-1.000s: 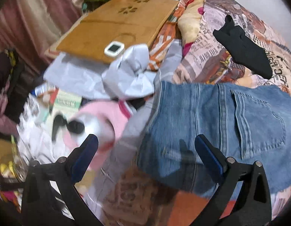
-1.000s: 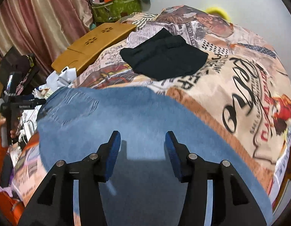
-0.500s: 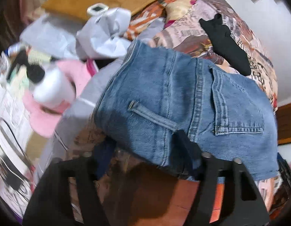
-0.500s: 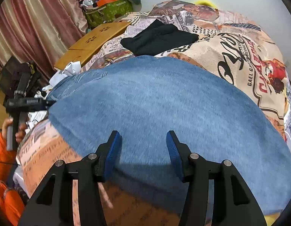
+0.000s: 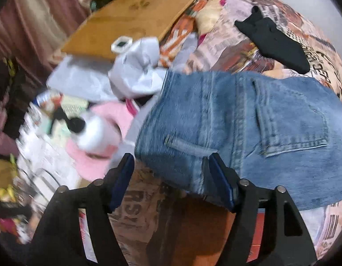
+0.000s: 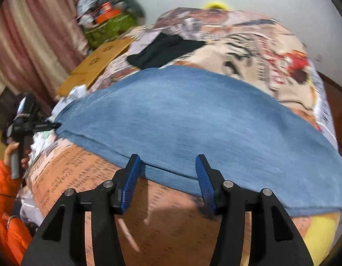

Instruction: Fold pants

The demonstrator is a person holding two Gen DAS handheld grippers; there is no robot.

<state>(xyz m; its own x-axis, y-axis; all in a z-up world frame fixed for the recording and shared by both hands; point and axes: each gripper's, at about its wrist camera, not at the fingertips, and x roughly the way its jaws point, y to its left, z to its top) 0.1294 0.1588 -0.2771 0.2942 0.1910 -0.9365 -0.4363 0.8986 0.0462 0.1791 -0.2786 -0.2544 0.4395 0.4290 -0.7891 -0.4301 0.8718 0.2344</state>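
Observation:
Blue jeans (image 5: 237, 122) lie flat on the printed bedspread (image 5: 162, 221), back pocket up. My left gripper (image 5: 172, 173) hovers at the waistband corner by a belt loop. Its jaws are opening; the denim corner lies between them and the pads do not press on it. In the right wrist view the folded leg of the jeans (image 6: 193, 115) spans the bed. My right gripper (image 6: 168, 168) stands open at the near edge of the denim, and that edge runs between its fingertips. At the left of this view, a hand in an orange sleeve holds the left gripper (image 6: 27, 119).
A folded black garment (image 5: 275, 42) (image 6: 164, 48) lies further back on the bed. A wooden board (image 5: 131, 20) carries a small white device, with crumpled white paper (image 5: 137, 73) below it. Pink cloth and clutter fill the floor at left. Curtains (image 6: 27, 44) hang at the left.
The left jaws narrowed around the waistband corner, then widened a little. The right gripper slid back from over the denim to its near edge and rolled; its gap is unchanged.

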